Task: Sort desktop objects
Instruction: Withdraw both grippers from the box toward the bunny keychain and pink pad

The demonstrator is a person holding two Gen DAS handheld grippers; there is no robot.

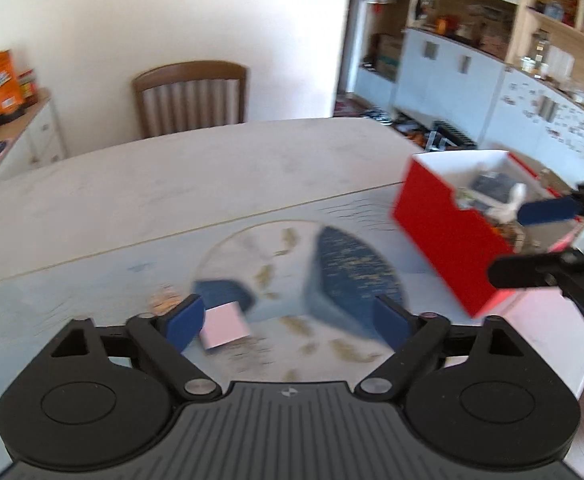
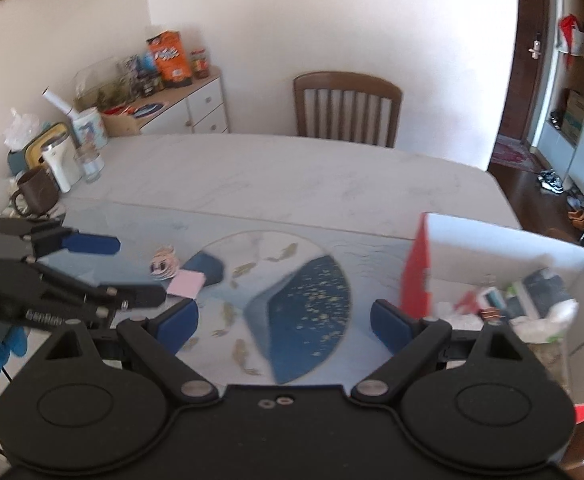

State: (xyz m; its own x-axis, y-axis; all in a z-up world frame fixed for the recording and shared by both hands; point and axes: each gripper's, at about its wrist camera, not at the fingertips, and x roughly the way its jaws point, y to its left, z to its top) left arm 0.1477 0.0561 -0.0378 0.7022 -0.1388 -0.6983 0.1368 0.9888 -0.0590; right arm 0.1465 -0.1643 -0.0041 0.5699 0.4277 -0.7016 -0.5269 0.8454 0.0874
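A small pink sticky-note pad [image 1: 224,326] [image 2: 186,283] lies flat on the blue-and-white desk mat [image 1: 92,292] [image 2: 292,240]. My left gripper [image 1: 288,320] [image 2: 124,270] hovers low over it, open; the pad sits just inside the left finger, and neither pad presses on it. A small cartoon sticker [image 2: 164,266] lies just beyond the pad. The red box [image 1: 447,236] [image 2: 413,276], white inside, stands at the mat's right and holds several small items. My right gripper [image 2: 284,322] [image 1: 531,240] is open and empty, over the mat beside the box.
The white table [image 2: 292,172] stretches away behind the mat, with a wooden chair [image 2: 347,108] at its far side. A brown mug [image 2: 38,196], a white kettle [image 2: 60,164] and a glass [image 2: 90,164] crowd the far left corner. A hand in a blue glove [image 2: 0,352] holds the left gripper.
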